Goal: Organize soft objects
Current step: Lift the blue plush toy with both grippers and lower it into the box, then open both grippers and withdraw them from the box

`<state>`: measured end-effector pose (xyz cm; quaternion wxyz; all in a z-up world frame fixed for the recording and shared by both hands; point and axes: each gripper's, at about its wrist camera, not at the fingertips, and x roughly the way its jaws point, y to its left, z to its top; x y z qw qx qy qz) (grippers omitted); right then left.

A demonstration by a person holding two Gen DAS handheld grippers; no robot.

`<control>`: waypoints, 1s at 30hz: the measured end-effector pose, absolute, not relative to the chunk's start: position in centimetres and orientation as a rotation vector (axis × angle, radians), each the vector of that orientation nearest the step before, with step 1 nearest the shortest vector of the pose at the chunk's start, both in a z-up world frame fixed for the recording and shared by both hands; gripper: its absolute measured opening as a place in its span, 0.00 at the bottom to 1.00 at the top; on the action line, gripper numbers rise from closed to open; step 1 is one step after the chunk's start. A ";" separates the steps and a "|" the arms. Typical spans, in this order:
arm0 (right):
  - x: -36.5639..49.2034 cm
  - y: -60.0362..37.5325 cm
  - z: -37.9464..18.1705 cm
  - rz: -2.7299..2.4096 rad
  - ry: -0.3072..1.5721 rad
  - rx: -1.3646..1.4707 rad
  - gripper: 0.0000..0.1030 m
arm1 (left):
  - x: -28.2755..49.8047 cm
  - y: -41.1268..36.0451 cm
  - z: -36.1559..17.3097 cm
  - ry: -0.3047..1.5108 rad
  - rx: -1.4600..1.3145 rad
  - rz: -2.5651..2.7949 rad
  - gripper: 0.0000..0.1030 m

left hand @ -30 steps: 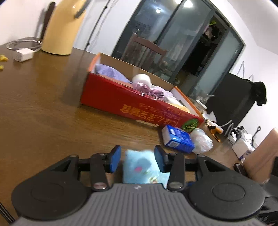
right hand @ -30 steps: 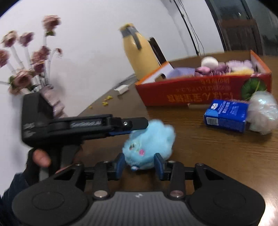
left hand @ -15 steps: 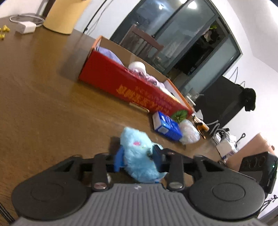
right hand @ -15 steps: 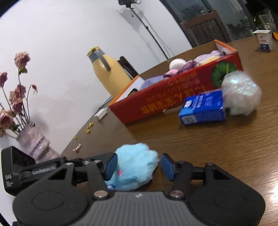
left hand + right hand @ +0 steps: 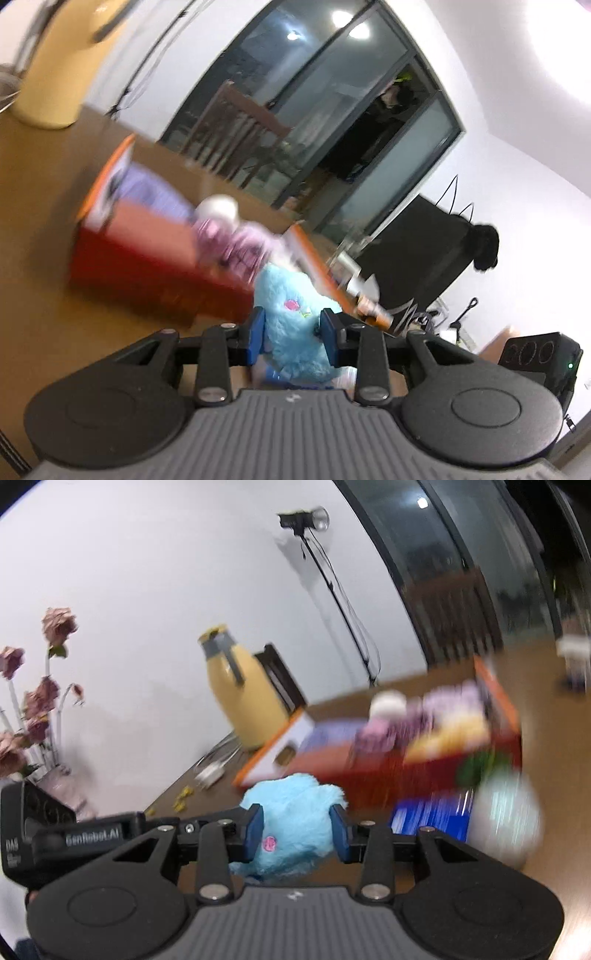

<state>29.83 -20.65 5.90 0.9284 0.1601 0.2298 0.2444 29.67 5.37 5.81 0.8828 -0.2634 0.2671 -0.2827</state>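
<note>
1. Sitting between both sets of blue pads is one fluffy light-blue plush toy [image 5: 295, 325], rounded and shaggy, with a small pink embroidered mark on its front; it is raised off the wooden table [image 5: 44, 229], in front of the box.
2. One left gripper [image 5: 291, 334] clamps the toy: its jaws have just been closing, stand narrow, and both pads sink into the fur.
3. One right gripper [image 5: 297, 829] frames the same toy [image 5: 291, 827] with its jaws somewhat wider; the fur fills the gap and touches both pads, so it appears to grip as well.
4. One red cardboard box [image 5: 388, 775] with orange flaps lies behind, holding blurred soft things: a lilac cloth, a white ball, pink-purple bundles, something yellow.
5. One blue carton [image 5: 430, 814] and one crinkly clear plastic bundle [image 5: 504, 816] lie beside the box.
6. One smooth yellow jug [image 5: 240, 698] with a grey lid stands farther back.
7. One vase of faded pink roses [image 5: 33, 701] stands at the left wall.
</note>
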 end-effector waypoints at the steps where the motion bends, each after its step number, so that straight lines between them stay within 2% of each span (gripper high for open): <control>1: 31.3 -20.7 6.8 0.486 0.463 0.301 0.37 | 31.7 5.0 6.4 0.562 -0.547 -0.595 0.31; 5: 38.9 -20.7 7.7 0.433 0.554 0.252 0.37 | 39.7 3.8 6.0 0.683 -0.567 -0.574 0.31; 8: 43.5 -20.2 5.5 0.432 0.681 0.237 0.34 | 43.0 2.8 4.2 0.762 -0.481 -0.509 0.32; 10: 45.1 -19.2 3.7 0.440 0.732 0.214 0.29 | 43.9 2.2 2.9 0.781 -0.392 -0.465 0.30; 13: 45.5 -18.3 1.2 0.461 0.747 0.207 0.27 | 43.3 1.9 2.2 0.737 -0.279 -0.455 0.27; 21: 45.3 -18.7 1.5 0.460 0.747 0.186 0.25 | 42.5 0.5 2.2 0.738 -0.213 -0.482 0.28; 27: 43.1 -21.5 5.7 0.418 0.654 0.162 0.26 | 40.0 1.9 6.2 0.662 -0.198 -0.433 0.38; 30: 41.5 -22.9 8.4 0.380 0.606 0.119 0.33 | 37.9 2.4 8.9 0.592 -0.119 -0.345 0.40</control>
